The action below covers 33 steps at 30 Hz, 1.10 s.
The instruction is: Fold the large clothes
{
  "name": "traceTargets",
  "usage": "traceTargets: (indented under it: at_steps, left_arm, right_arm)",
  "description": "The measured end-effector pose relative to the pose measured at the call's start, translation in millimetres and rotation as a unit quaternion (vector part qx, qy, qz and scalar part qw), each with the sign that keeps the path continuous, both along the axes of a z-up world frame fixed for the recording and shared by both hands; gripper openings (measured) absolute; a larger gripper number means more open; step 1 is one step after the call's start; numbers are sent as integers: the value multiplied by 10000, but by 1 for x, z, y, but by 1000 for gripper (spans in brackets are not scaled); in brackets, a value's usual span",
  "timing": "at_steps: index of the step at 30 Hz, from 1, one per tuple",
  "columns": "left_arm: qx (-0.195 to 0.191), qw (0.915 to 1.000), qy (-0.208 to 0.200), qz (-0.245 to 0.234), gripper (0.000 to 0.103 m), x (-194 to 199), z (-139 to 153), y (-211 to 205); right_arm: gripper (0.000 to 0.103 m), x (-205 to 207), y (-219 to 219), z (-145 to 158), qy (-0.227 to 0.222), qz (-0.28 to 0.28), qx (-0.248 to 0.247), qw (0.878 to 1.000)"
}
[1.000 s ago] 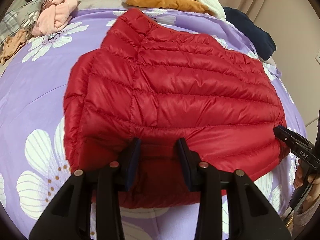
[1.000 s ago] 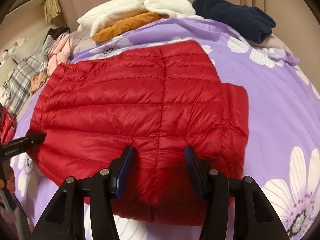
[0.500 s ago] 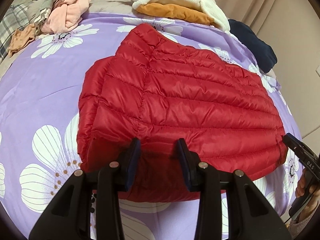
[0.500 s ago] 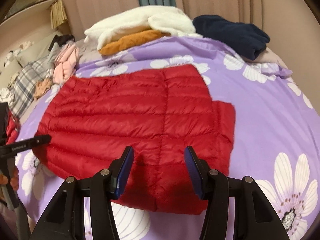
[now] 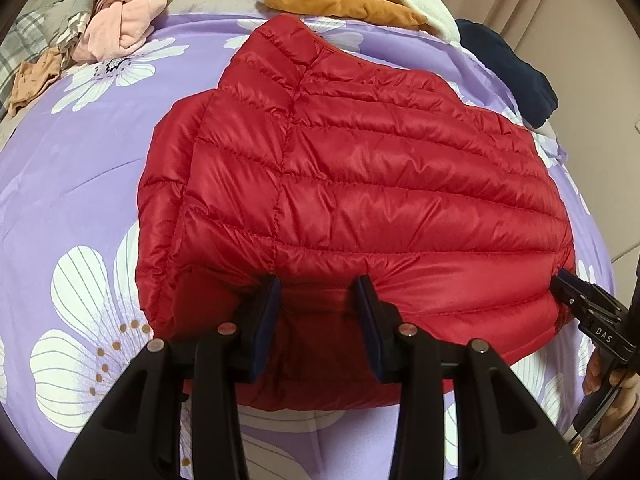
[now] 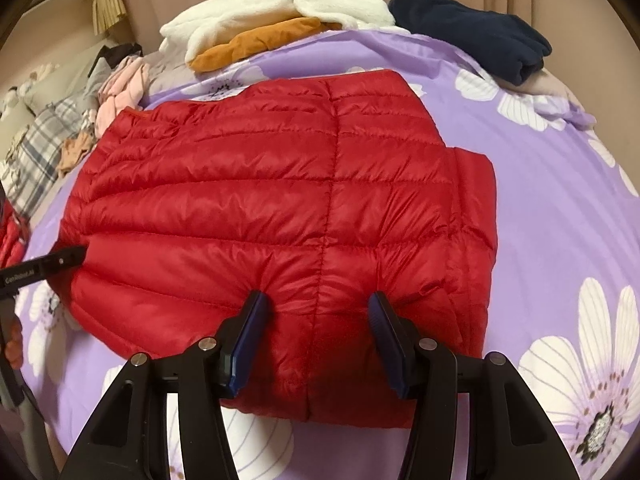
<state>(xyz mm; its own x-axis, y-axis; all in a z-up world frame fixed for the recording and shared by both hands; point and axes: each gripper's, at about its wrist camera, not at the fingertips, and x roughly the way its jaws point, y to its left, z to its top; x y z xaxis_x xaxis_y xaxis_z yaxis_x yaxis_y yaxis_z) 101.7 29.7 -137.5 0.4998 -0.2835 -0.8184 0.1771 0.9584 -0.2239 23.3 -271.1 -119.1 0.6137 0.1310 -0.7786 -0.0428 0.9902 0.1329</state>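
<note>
A bed (image 5: 72, 168) with a purple flower cover fills the room. A red puffy jacket (image 5: 360, 184) lies folded flat in the middle of it. The left tool (image 5: 316, 300) grips the near edge of the jacket, its pads partly open and squeezing a bunch of red cloth. The right tool (image 6: 316, 312) grips the same edge further along, a bit wider, with cloth bunched between its pads. At the far end lie a white blanket (image 6: 272, 12), an orange cloth (image 6: 248, 44), a dark blue cloth (image 6: 480, 36) and pink clothes (image 5: 124, 8).
</note>
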Motion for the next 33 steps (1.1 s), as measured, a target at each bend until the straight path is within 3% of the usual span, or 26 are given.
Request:
traceTargets:
  at_steps: [6,13,20,26,33]
  left_arm:
    - [7,10000,44,26,39,-2,2,0]
    - [-18,10000,63,16,39,-7,1,2]
    - [-163,9998,103,6,39,-15,0,8]
    - [-384,9991,93,135,39,-23,7,17]
    - [-911,9945,-206,481,54,-46,27,46]
  right_arm:
    - [54,-4,0,14,-5,-68,-5,10000]
    - [54,-11,-7,40,-457,-53,277,9986]
    - [54,1,3,2,80,-38,151,9998]
    - [54,-1,4,10,121,-27,90,9999]
    - [54,-13,0,30,-214,-90,33,9997]
